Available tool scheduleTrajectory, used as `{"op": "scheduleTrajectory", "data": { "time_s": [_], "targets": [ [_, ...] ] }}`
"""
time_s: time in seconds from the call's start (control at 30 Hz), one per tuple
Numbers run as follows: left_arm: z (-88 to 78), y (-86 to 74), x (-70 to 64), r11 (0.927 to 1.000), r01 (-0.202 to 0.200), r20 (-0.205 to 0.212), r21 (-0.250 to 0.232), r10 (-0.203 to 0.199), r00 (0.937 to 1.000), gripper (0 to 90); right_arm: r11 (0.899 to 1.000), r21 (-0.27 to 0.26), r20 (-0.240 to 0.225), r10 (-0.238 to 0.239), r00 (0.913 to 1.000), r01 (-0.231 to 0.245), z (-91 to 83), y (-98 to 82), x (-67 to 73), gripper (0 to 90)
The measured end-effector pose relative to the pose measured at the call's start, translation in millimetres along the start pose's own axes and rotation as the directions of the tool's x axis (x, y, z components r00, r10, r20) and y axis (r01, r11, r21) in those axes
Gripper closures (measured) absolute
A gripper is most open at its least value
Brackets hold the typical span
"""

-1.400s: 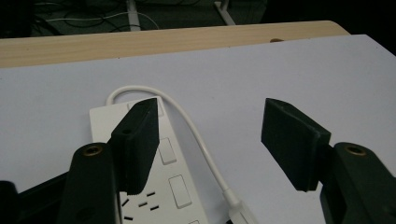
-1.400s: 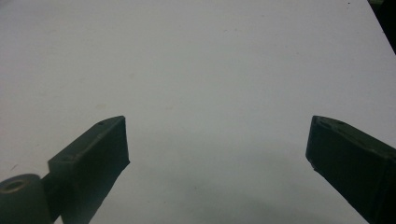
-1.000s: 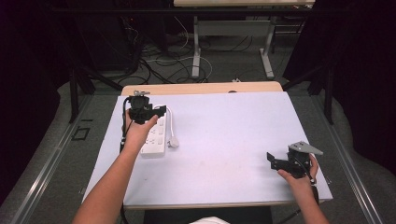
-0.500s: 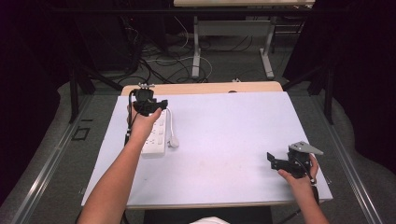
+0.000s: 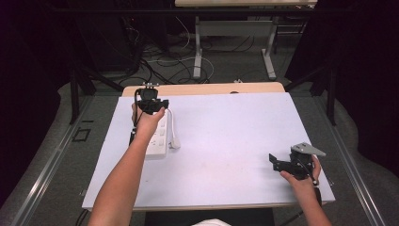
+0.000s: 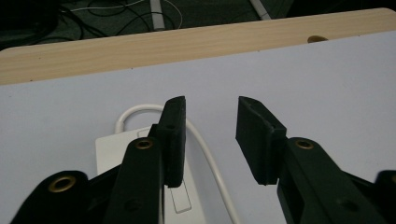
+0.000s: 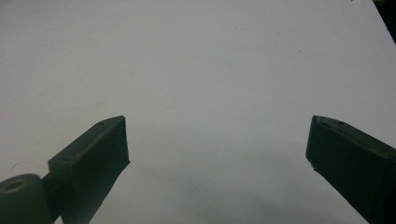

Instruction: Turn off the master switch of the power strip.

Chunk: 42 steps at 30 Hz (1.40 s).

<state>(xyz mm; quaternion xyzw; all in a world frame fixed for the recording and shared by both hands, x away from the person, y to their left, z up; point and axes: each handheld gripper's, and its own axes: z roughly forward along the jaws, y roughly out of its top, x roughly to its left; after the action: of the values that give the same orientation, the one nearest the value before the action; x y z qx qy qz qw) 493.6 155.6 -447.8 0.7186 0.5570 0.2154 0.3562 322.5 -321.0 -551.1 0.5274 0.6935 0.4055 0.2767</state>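
- Left claw (image 5: 149,101), upper left of the high view, hangs over the far end of the white power strip (image 5: 159,136); jaws closing in, cord (image 6: 205,154) between them, ungripped.
- Right claw (image 5: 282,162), lower right, gapes wide over bare surface (image 5: 235,141).

One white power strip (image 5: 159,137) lies on the counter (image 5: 235,141), with one white cord (image 5: 172,127) looping from it and ending in one plug (image 5: 175,144). Two tongs are in use: the left tongs (image 5: 150,104) and the right tongs (image 5: 282,162). Two forearms reach in from the near edge
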Motion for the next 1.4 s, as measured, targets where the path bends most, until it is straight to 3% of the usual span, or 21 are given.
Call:
{"op": "scheduleTrajectory", "data": {
  "time_s": [0.13, 0.23, 0.47, 0.93, 1.1, 1.13, 1.4],
  "targets": [
    [4.5, -0.3, 1.2, 0.9997, -0.015, 0.004, 0.02, 0.014, 0.9999, 67.9, 1.0, -0.008, -0.002, 0.008, 1.0, -0.008, 0.0, -0.1, -0.1, 5.3],
    [8.2, -1.1, 1.8, 0.9995, -0.003, 0.009, 0.032, 0.003, 1.0, 71.9, 1.0, -0.006, -0.001, 0.012, 0.9999, -0.012, 0.1, -0.3, 0.1, 5.4],
    [16.6, -2.7, 5.1, 0.9976, 0.005, -0.015, 0.069, -0.004, 0.9999, 78.5, 1.0, -0.005, -0.006, 0.005, 1.0, -0.005, 0.6, -0.1, 0.4, 5.3],
    [30.9, -3.8, 21.4, 0.9891, 0.084, -0.042, 0.121, -0.08, 0.9959, 89.9, 1.0, -0.001, -0.006, 0.004, 1.0, -0.004, 0.9, -0.5, 0.7, 5.3],
    [36.1, -2.9, 28.2, 0.9859, 0.11, -0.049, 0.126, -0.105, 0.9933, 90.0, 1.0, 0.024, -0.005, 0.007, 1.0, -0.007, -0.7, 0.0, 0.6, 5.3],
    [37.6, -3.0, 29.1, 0.9862, 0.11, -0.054, 0.124, -0.104, 0.9932, 90.0, 1.0, -0.001, -0.008, 0.011, 0.9999, -0.011, 1.4, -0.8, 0.7, 5.3],
    [44.8, -2.6, 34.5, 0.9803, 0.134, -0.048, 0.145, -0.128, 0.9906, 90.0, 1.0, -0.001, -0.01, 0.015, 0.9998, -0.015, 1.6, -0.7, 0.0, 5.3]
  ]
}}
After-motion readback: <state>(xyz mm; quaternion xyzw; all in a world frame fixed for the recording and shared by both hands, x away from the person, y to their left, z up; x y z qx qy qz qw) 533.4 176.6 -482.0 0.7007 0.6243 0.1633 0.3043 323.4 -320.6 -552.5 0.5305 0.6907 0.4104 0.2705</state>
